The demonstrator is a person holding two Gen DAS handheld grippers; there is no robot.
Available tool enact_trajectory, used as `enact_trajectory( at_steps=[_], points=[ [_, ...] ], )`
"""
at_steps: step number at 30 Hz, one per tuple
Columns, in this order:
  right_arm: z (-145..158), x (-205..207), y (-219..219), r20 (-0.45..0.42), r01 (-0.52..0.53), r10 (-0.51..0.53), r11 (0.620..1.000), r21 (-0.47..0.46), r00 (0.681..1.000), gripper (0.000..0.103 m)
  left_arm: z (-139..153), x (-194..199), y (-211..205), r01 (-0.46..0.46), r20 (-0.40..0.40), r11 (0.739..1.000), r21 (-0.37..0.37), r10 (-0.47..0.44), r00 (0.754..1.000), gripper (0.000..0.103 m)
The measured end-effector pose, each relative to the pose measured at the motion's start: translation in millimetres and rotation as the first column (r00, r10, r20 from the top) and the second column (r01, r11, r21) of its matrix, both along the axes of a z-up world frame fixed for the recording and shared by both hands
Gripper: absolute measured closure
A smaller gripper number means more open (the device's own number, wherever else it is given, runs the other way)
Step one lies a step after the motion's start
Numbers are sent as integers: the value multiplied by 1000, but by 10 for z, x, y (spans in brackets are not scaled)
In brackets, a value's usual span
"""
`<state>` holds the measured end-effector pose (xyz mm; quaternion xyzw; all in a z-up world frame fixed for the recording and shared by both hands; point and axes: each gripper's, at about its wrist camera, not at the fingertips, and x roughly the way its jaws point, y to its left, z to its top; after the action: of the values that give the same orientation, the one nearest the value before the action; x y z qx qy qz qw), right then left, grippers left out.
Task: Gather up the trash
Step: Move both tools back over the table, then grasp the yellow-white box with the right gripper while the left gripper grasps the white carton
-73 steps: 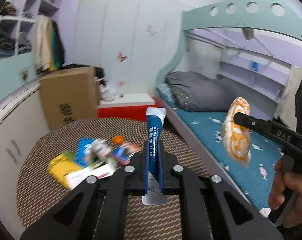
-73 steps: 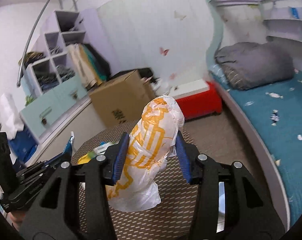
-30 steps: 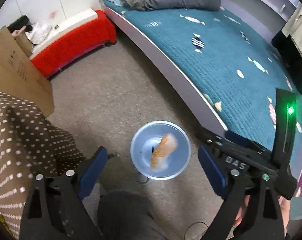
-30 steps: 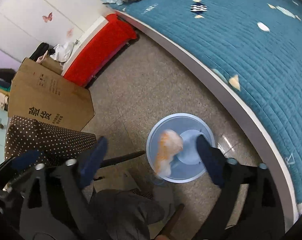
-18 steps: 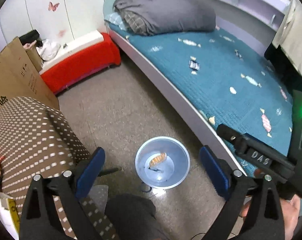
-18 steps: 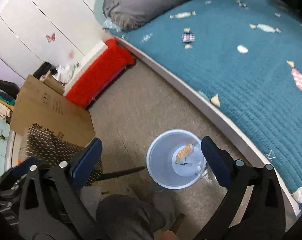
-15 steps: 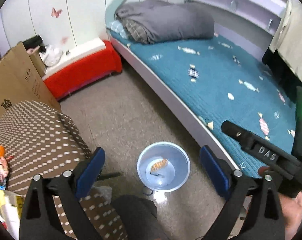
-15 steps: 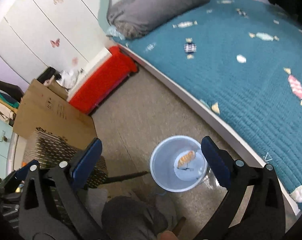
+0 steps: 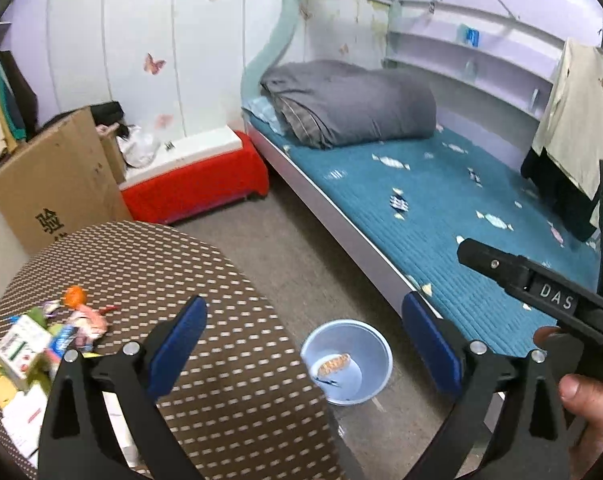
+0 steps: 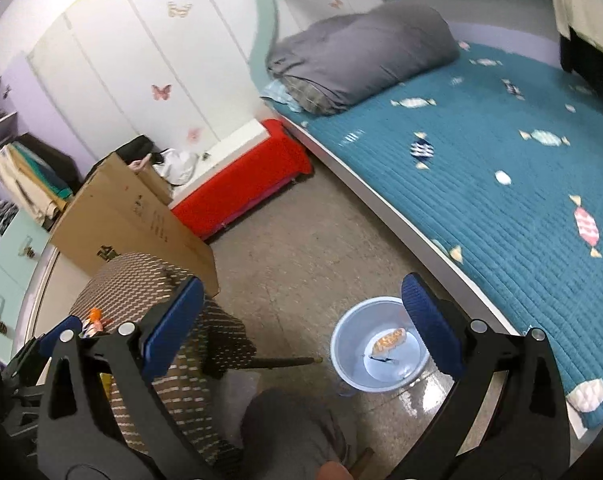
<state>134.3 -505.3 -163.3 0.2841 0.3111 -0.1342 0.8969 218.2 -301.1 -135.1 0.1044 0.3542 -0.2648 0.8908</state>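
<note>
Your left gripper (image 9: 303, 344) stands wide with nothing between its jaws, which have just been opening; your right gripper (image 10: 301, 324) is equally wide and empty, so both are free for the next piece. The orange-and-white bag (image 10: 388, 339) lies in the pale blue bin (image 10: 343, 360) on the floor beside the bed (image 10: 501, 184), handy to your seat. More wrappers (image 9: 61, 330) wait on the dotted round table (image 9: 205, 280); its near edge is cut off, the pile blurs together, and a dark scrap beside the bag is too small to name.
</note>
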Motion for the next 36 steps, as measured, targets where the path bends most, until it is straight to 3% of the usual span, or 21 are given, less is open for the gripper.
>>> enact_trajectory(
  at_steps=[10,21,28,36],
  points=[
    [481,90,814,57,-119,124,989,-93,991,6,306,-151,893,-113,83,991,-71,118,990,6],
    [645,189,1640,67,-230,242,962,-146,968,6,383,-328,1813,-237,142,967,-98,249,958,6],
    [563,303,2068,43,-320,330,935,-154,943,6,304,-392,2319,-308,164,948,-77,317,934,6],
    [221,491,2468,-34,-415,414,901,-124,910,6,55,-435,2789,-392,113,917,-68,397,911,6]
  ],
)
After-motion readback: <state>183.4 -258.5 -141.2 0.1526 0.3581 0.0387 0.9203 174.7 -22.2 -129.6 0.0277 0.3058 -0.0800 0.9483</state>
